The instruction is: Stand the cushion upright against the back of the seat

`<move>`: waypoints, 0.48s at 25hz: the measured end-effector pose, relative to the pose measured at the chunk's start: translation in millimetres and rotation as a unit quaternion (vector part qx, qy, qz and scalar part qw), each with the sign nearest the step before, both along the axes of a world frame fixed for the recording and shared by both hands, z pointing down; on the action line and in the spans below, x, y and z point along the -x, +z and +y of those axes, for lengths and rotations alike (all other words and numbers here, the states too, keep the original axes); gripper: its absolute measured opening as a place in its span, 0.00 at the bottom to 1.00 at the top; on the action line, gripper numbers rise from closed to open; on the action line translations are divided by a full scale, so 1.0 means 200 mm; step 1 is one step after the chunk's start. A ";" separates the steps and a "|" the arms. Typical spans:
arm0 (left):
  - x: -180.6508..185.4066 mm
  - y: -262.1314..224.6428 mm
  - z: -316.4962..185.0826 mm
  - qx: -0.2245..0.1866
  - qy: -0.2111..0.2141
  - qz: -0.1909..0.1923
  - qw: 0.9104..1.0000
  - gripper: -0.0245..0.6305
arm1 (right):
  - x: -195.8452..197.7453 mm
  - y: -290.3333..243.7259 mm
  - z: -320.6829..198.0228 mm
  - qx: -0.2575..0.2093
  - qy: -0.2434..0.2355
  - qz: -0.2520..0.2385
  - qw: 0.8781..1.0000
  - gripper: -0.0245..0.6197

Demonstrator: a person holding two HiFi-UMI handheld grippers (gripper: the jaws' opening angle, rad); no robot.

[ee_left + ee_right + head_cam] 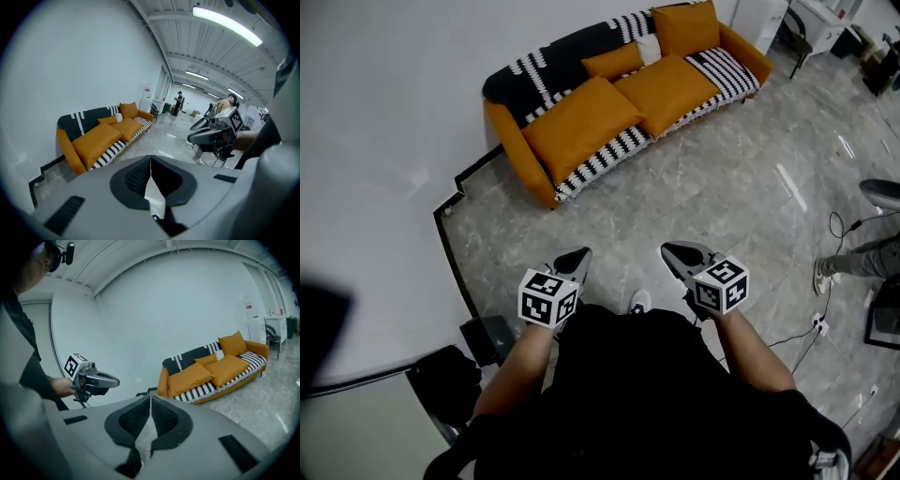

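Note:
An orange sofa [506, 141] with a black-and-white striped throw stands against the white wall, well ahead of me across the floor. Two large orange cushions lie flat on its seat, one at the left [579, 117] and one in the middle [666, 89]. A smaller orange cushion [614, 61] leans on the backrest, and another [684, 26] stands upright at the far end. My left gripper [578, 255] and right gripper [672, 249] are held low in front of me, far from the sofa. Both are shut and hold nothing. The left gripper view shows the sofa [101, 133], and so does the right gripper view [213, 371].
Grey marble floor lies between me and the sofa. A person's leg and shoe [839, 267] are at the right, with cables [820, 323] on the floor. Black equipment [487, 337] sits by the wall at my left. White furniture [811, 23] stands beyond the sofa.

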State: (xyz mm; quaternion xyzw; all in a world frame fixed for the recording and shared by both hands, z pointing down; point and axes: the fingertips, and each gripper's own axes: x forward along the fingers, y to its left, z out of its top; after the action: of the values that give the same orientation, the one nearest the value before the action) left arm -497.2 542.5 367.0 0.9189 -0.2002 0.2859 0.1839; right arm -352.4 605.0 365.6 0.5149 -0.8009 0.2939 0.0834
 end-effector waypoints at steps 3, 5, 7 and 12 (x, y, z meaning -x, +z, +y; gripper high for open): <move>-0.08 -0.04 -0.07 -0.004 -0.010 0.003 1.000 0.06 | -0.09 0.01 -0.03 0.004 -0.004 -0.004 1.000 0.10; -0.10 -0.05 -0.09 -0.001 -0.015 0.001 1.000 0.06 | -0.12 0.00 -0.06 0.002 -0.005 -0.007 1.000 0.10; -0.11 -0.02 -0.12 0.004 -0.020 -0.002 1.000 0.06 | -0.14 0.01 -0.10 0.002 -0.005 -0.010 1.000 0.10; -0.18 0.07 -0.19 0.027 -0.025 0.002 0.999 0.06 | -0.19 0.06 -0.20 0.013 -0.005 -0.012 1.000 0.10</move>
State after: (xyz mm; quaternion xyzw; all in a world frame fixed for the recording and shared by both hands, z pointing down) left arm -461.8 505.4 380.1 0.9089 -0.2145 0.2848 0.2160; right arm -313.7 564.0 378.0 0.5060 -0.8007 0.3100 0.0821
